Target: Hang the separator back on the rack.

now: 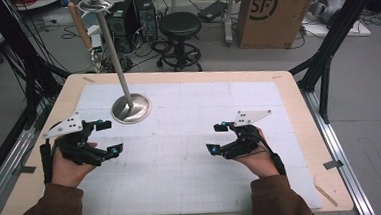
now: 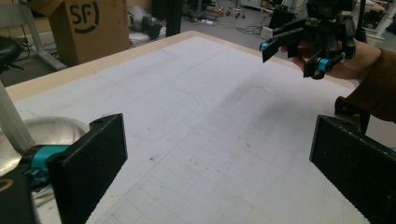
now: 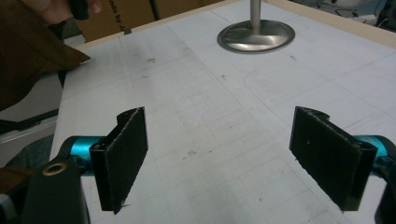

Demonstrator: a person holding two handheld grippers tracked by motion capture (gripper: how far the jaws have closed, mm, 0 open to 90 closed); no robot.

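My left gripper (image 1: 110, 138) hovers over the left side of the white gridded mat (image 1: 193, 182), held in a hand with a brown sleeve. Its jaws stand wide apart with nothing between them, as the left gripper view (image 2: 219, 158) confirms. Over the right side of the mat, my right gripper (image 1: 215, 138) is also open and empty, its black pads wide apart in the right gripper view (image 3: 224, 154). The two grippers point toward each other across the mat. The right gripper (image 2: 289, 58) also shows far off in the left gripper view.
A metal stand with a round base (image 1: 131, 108) and a tall leaning pole (image 1: 109, 42) sits on the mat's far left, just beyond my left gripper. Its base (image 3: 256, 36) shows far ahead in the right gripper view. Beyond the table stand a black stool (image 1: 179, 25) and a cardboard box (image 1: 272, 10).
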